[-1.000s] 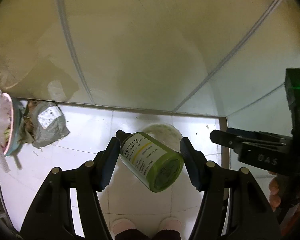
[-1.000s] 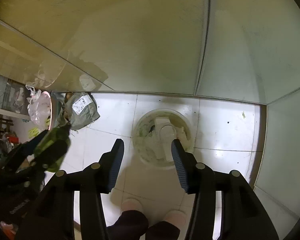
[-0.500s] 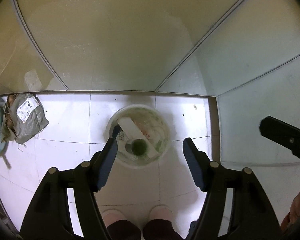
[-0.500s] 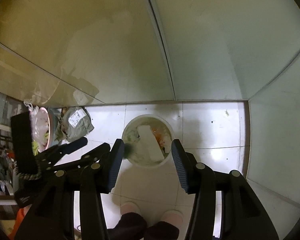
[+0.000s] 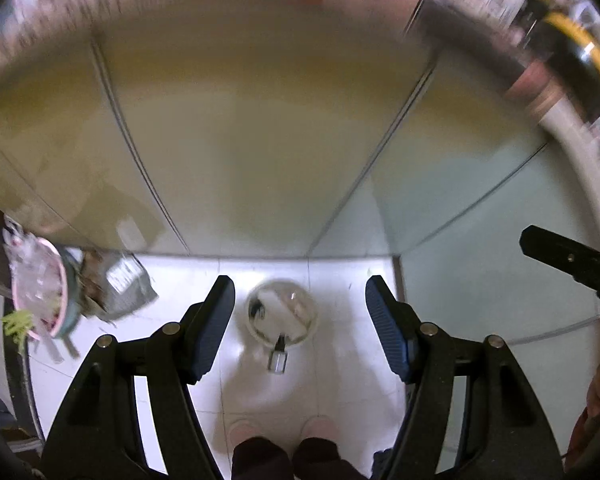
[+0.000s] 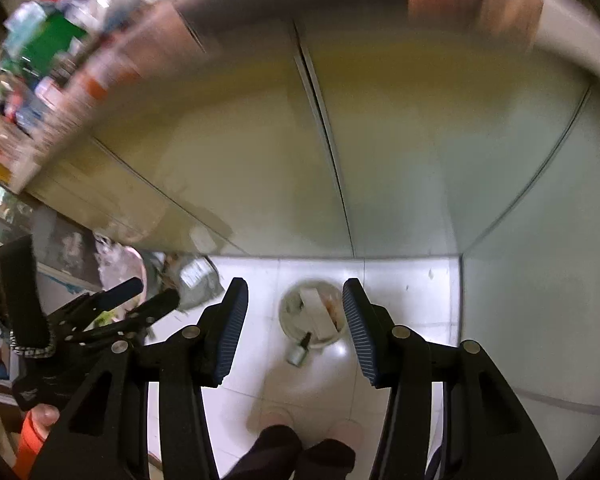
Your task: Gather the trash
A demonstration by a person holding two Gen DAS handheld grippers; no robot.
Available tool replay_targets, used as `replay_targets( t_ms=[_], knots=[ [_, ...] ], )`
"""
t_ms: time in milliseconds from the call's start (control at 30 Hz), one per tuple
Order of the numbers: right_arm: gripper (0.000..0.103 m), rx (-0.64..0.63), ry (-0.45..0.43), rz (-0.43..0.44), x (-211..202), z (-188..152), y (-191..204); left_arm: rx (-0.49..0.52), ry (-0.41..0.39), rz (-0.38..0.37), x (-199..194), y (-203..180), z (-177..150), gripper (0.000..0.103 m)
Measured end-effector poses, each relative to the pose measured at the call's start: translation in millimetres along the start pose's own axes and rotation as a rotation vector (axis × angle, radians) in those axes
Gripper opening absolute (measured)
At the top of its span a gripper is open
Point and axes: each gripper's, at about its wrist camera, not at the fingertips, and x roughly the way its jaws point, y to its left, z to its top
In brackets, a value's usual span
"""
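Observation:
Far below on the white tiled floor stands a round white trash bin (image 5: pixel 282 312) (image 6: pixel 312 314) with a white box and scraps in it. A small green bottle (image 5: pixel 278 356) (image 6: pixel 298 352) with a dark cap lies against the bin's near rim, seemingly outside it on the floor. My left gripper (image 5: pixel 299 286) hangs high over the bin, open, nothing between its blue pads. My right gripper (image 6: pixel 295 286) is also high above the bin, jaws apart and empty. The left gripper (image 6: pixel 148 296) shows at the left of the right wrist view. One right finger (image 5: pixel 560 256) enters the left wrist view.
A grey parcel bag (image 5: pixel 126 284) and a pink bin lined with clear plastic (image 5: pixel 40 288) sit at the left by the cabinet doors (image 5: pixel 260 140). The person's feet in pink slippers (image 5: pixel 280 432) stand just before the bin. Blurred clutter lies on the counter above.
The green bottle left my left gripper and dropped to the bin's near rim. Both grippers rose, so the bin looks smaller and the counter top has come into view.

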Motion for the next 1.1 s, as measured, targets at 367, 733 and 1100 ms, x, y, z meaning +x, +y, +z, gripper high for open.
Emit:
replay_targets(
  t_ms=[367,733,1100],
  knots=[
    [0.053,-0.111,-0.259,-0.001,-195.7,4.4,53.3,0.049,-0.283,0.011,-227.0,-54.3,22.5,0.082],
    [0.054,-0.037,-0.27,-0.038,-230.0,-40.2,70.8,0.073,-0.131,0.031,-234.8,-31.8,-40.5,0.082],
    [0.054,-0.072,-0.524,-0.09,-317.6,-69.9,112.1,0.2,-0.408,0.003,-355.2,-57.0,-48.1,0.082]
  ],
)
